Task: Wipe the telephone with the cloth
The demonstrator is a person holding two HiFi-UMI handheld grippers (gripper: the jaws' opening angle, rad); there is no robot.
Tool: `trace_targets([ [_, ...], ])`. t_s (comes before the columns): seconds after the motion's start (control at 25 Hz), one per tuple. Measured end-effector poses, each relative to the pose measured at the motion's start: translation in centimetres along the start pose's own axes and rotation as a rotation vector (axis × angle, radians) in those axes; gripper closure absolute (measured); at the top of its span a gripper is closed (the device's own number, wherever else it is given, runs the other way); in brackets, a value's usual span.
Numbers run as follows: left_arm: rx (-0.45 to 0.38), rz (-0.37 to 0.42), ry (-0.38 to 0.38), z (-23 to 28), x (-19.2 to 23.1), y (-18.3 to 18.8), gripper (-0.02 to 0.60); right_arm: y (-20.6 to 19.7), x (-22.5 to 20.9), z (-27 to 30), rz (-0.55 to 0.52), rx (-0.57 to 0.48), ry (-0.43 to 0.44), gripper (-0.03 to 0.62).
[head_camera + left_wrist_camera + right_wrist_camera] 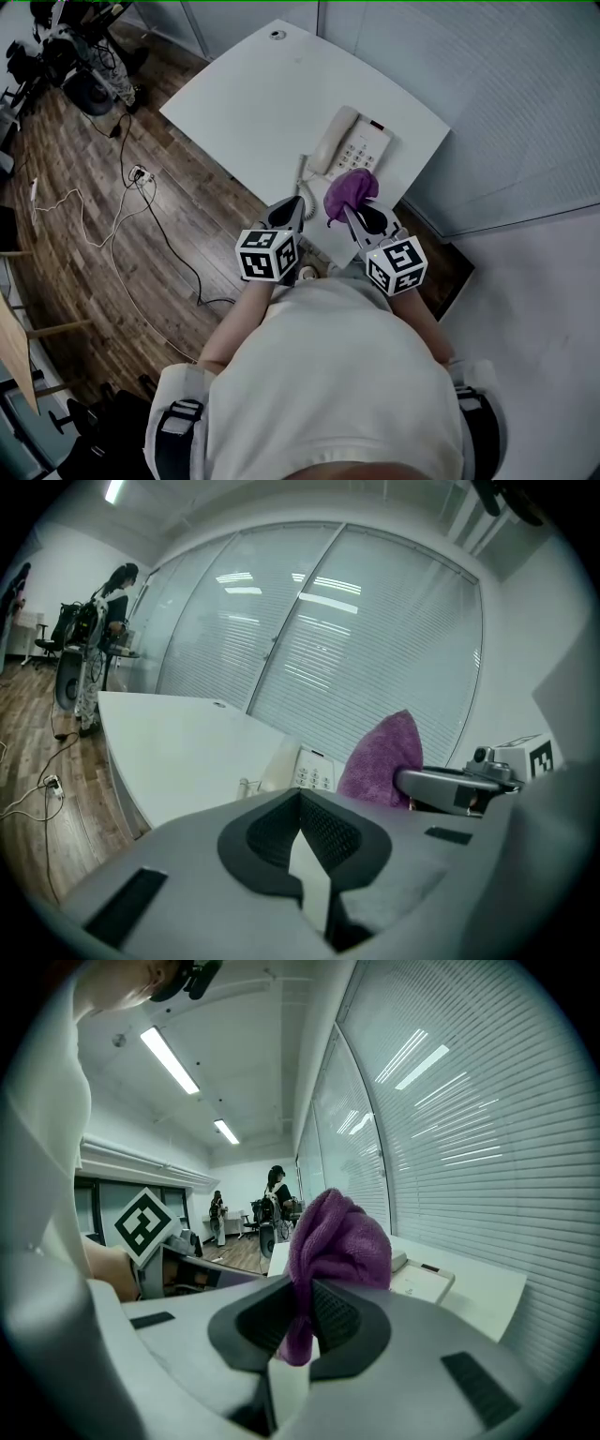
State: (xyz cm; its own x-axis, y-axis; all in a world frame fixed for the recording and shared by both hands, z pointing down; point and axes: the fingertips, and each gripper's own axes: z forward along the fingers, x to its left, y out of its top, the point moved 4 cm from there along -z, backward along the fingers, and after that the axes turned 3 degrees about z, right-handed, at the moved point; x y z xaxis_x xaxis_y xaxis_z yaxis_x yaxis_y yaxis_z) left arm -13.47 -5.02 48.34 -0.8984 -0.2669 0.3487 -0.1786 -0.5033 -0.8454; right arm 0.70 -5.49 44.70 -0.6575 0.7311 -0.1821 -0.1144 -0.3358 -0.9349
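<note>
A cream telephone (pixel 349 142) with its handset on the cradle lies near the front edge of the white table (pixel 253 94). My right gripper (pixel 337 214) is shut on a purple cloth (pixel 349 191), which hangs bunched just in front of the telephone (pixel 422 1279). In the right gripper view the cloth (pixel 337 1241) rises out of the closed jaws. My left gripper (pixel 298 208) is shut with nothing in it, a little left of the cloth and short of the table's edge. From the left gripper view the telephone's keypad (pixel 309 772) and the purple cloth (pixel 382 757) show ahead.
Glass walls with blinds (pixel 525 112) stand right behind the table. Cables and a power strip (pixel 141 174) lie on the wooden floor at the left. Office chairs and equipment (pixel 75 56) are in the far left corner. People stand far off in the room (pixel 274 1194).
</note>
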Motion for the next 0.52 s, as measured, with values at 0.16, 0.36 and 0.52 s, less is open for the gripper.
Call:
trace_targets([
  [0.16, 0.005, -0.002, 0.002, 0.35, -0.02, -0.03, 0.560, 0.03, -0.44, 0.09, 0.002, 0.000, -0.001, 0.549],
  [0.36, 0.004, -0.011, 0.002, 0.61, -0.10, -0.01, 0.560, -0.06, -0.46, 0.28, -0.008, 0.001, 0.009, 0.549],
  [0.52, 0.006, -0.010, 0.000, 0.43, -0.28, -0.02, 0.560, -0.09, -0.16, 0.18, -0.013, 0.003, 0.015, 0.549],
])
